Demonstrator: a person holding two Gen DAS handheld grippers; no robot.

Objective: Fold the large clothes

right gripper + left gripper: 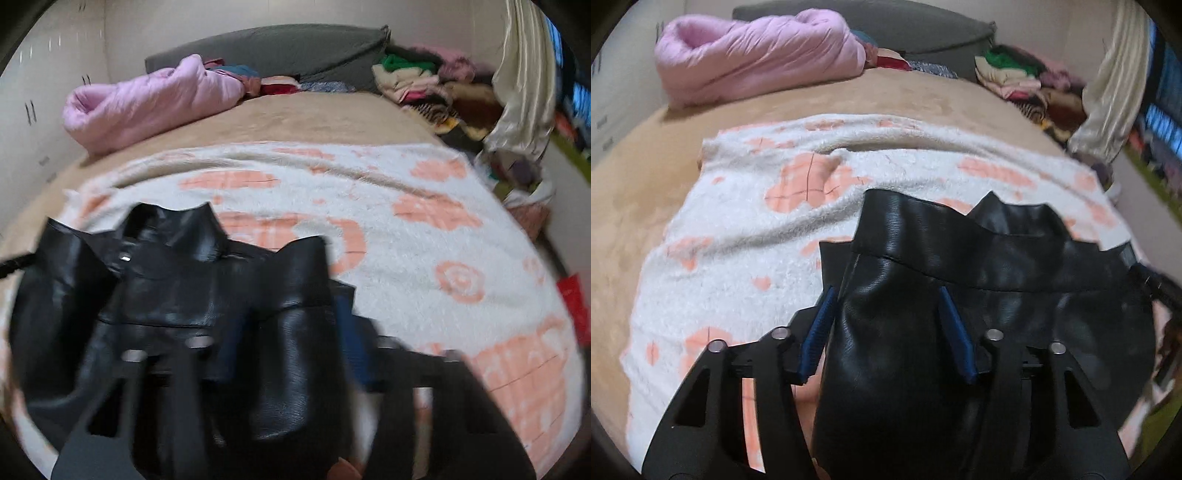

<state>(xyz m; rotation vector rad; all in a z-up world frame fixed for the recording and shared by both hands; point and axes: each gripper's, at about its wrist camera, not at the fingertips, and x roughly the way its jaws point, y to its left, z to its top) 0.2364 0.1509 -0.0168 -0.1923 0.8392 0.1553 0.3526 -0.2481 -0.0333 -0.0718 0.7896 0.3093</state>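
A black leather jacket point(960, 258) hangs between my two grippers above a white blanket with peach flowers point(738, 229) on the bed. My left gripper point(886, 299) has its blue-padded fingers point(820, 332) around a thick fold of the jacket. The jaws stand fairly wide with the leather filling the gap. In the right wrist view the jacket point(177, 295) drapes over my right gripper point(291, 332). That view is blurred and a fold sits between the fingers. The collar points stick up.
A pink puffy duvet point(757, 59) lies at the far left of the tan bed point(905, 99). A grey headboard point(277, 48) stands behind. A pile of mixed clothes point(1027, 81) and a cream curtain point(1115, 92) are at the far right.
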